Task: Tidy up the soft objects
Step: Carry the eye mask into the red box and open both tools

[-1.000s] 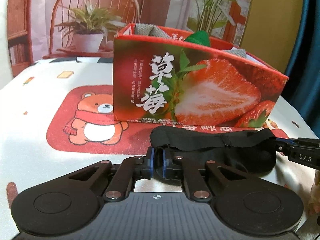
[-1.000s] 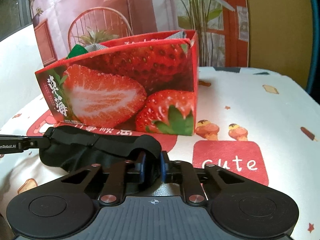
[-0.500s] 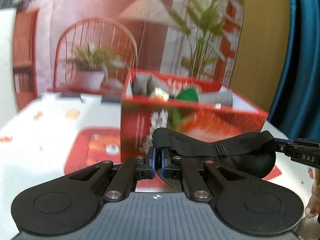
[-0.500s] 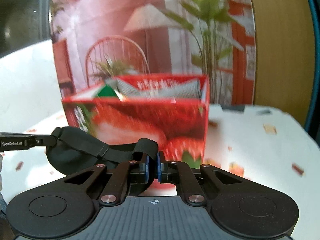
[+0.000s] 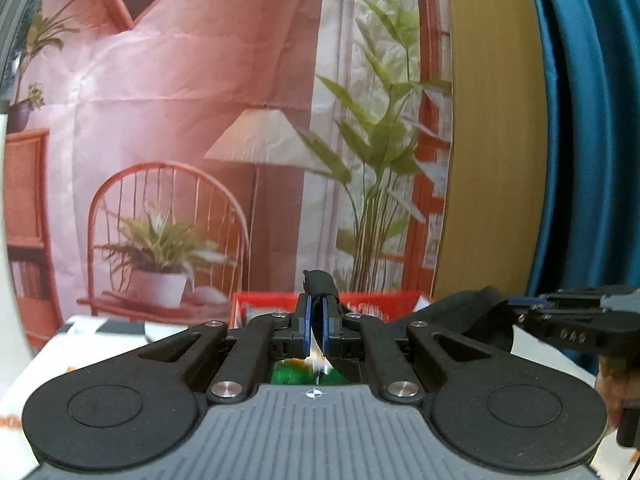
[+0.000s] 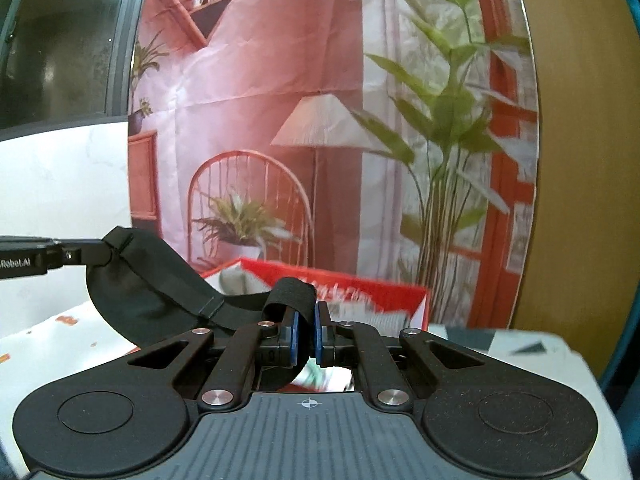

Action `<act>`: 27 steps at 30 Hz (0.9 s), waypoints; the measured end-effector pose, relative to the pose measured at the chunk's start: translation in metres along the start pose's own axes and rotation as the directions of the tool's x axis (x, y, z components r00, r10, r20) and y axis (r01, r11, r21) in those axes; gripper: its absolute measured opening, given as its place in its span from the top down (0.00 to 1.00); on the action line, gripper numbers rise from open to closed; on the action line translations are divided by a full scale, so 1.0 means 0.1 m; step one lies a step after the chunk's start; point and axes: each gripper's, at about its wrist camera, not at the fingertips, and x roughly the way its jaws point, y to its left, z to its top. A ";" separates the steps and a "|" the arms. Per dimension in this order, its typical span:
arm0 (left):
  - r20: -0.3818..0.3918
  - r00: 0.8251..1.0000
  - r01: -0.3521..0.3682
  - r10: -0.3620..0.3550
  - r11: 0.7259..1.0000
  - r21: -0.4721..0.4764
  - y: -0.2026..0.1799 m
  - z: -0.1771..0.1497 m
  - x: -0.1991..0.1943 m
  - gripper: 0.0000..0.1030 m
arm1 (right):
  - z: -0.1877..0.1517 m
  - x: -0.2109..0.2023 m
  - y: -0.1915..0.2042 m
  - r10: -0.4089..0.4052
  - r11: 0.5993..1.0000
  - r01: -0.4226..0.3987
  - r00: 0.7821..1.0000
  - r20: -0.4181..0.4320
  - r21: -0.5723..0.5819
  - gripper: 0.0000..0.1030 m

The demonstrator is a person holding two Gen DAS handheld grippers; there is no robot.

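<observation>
A black sleep mask hangs stretched between my two grippers, lifted above the table. My left gripper is shut on one end of the mask, whose other end runs to the right gripper's tip. My right gripper is shut on the mask's strap loop. The red strawberry box stands just ahead and below, open on top with grey cloth inside; it also shows in the left wrist view.
A printed room backdrop stands behind the box. A wooden panel and a blue curtain are at the right. The patterned tablecloth shows around the box.
Both grippers have risen with the mask from table level to above the box's rim and moved closer to the box. The box now sits low in both views.
</observation>
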 end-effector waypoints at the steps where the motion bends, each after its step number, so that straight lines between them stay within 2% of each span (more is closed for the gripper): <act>1: 0.004 1.000 -0.004 0.004 1.000 0.008 -0.01 0.04 0.08 0.94 | 0.04 0.07 -0.01 -0.006 1.000 0.006 1.000 0.002 -0.002 0.93; 7: 0.022 0.999 -0.038 0.037 0.998 0.058 -0.04 0.28 0.52 0.94 | 0.25 0.48 -0.07 -0.078 0.997 0.077 0.996 0.042 0.004 0.93; 9: -0.027 0.998 -0.053 0.054 0.997 0.051 -0.02 0.29 0.74 0.94 | 0.29 0.62 -0.10 -0.106 0.994 0.106 0.993 0.043 0.003 0.93; 11: -0.113 0.992 -0.053 0.053 0.999 0.004 0.05 0.25 0.97 0.94 | 0.28 0.75 -0.12 -0.123 0.992 0.123 0.992 0.031 -0.002 0.93; 14: -0.214 0.976 -0.058 0.049 0.998 -0.034 0.09 0.13 1.22 0.94 | 0.20 0.95 -0.15 -0.136 0.990 0.135 0.990 -0.024 -0.030 0.93; 17: -0.291 0.955 -0.068 0.064 0.998 -0.005 0.09 -0.01 1.34 0.94 | 0.05 1.14 -0.14 -0.123 0.991 0.117 0.984 -0.128 -0.058 0.93; 21: -0.345 0.936 -0.086 0.068 0.996 -0.036 0.20 -0.12 1.46 0.94 | -0.12 1.30 -0.10 -0.111 0.993 0.098 0.971 -0.212 -0.070 0.93; 27: -0.361 0.931 -0.072 0.053 0.997 -0.041 0.27 -0.18 1.49 0.94 | -0.21 1.39 -0.14 -0.102 0.995 0.103 0.963 -0.250 -0.011 0.93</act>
